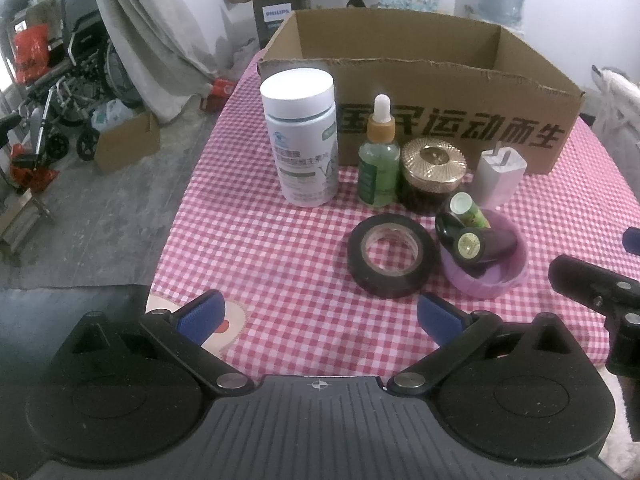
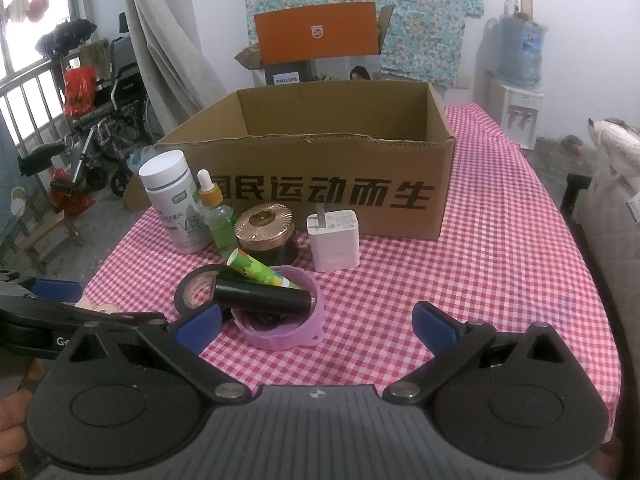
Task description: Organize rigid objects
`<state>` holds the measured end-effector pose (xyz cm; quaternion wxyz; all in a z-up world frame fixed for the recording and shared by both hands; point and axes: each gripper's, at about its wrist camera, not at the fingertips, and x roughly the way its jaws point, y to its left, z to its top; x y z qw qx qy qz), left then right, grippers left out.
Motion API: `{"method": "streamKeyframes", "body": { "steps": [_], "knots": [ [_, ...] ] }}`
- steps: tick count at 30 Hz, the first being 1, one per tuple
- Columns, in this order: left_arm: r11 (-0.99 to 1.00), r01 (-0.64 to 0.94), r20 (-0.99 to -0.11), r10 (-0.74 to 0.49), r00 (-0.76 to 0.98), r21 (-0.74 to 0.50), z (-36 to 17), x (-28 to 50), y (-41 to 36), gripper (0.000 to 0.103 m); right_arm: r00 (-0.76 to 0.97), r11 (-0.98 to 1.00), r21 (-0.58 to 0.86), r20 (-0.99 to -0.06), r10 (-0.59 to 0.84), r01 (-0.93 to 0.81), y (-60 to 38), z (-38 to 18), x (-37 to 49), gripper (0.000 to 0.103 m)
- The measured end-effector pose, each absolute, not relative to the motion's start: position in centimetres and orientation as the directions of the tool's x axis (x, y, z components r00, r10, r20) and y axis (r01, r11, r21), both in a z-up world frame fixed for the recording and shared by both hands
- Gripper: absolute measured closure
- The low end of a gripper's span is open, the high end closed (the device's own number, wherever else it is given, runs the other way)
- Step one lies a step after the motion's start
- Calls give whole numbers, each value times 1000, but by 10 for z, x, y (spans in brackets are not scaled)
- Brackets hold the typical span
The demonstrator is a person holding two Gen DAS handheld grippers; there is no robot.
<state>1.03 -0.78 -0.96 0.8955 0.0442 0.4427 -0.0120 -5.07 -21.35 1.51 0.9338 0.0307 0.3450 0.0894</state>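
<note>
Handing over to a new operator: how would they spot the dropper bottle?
Start at the cardboard box and look at the row standing before it. The dropper bottle stands between the white pill bottle and gold-lidded jar: green liquid, white bulb.

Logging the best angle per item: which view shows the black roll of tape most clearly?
The left wrist view: the black roll of tape lies flat on the checked cloth, whole ring and inner core unobstructed. In the right wrist view the roll is largely hidden behind the black tube resting across the pink plastic bowl.
</note>
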Motion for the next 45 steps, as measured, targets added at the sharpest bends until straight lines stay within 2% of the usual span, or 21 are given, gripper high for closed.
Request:
{"method": "streamKeyframes", "body": {
  "steps": [12,15,20,23,25,27,29,36,39,42,45],
  "knots": [
    [995,92,-769,-35,638,32,-6,15,-12,0,775,981,134,-601,194,-142,-231,14,-45,0],
    [992,125,-745,-83,662,1,-2,14,-13,0,779,970,199,-583,232,-140,-246,16,-43,0],
    [980,195,-700,-167,694,-41,5,13,-20,3,775,876,452,-489,401,-169,-283,20,-37,0],
    [974,223,-694,-177,698,-24,6,16,-32,11,725,787,588,-460,513,-184,-294,15,-22,4],
    [969,247,-698,-191,690,-20,5,19,-40,27,688,741,647,-456,565,-180,-295,9,-11,10],
    [962,271,-708,-203,677,-17,4,21,-47,34,636,682,712,-451,626,-165,-294,-2,1,22],
    [956,292,-720,-215,660,-17,3,23,-53,43,589,631,762,-447,673,-143,-290,-13,10,25],
    [934,358,-752,-247,611,-16,-4,26,-70,67,512,544,836,-438,739,-72,-289,-39,32,39],
    [926,378,-753,-256,606,-10,-4,25,-74,69,491,533,845,-447,748,-43,-293,-44,35,43],
    [910,414,-760,-292,580,-33,-4,21,-77,75,469,526,850,-456,756,-21,-297,-47,36,48],
    [894,444,-767,-327,552,-62,-5,18,-79,76,453,539,842,-479,752,-5,-298,-49,39,51]
  ]
}}
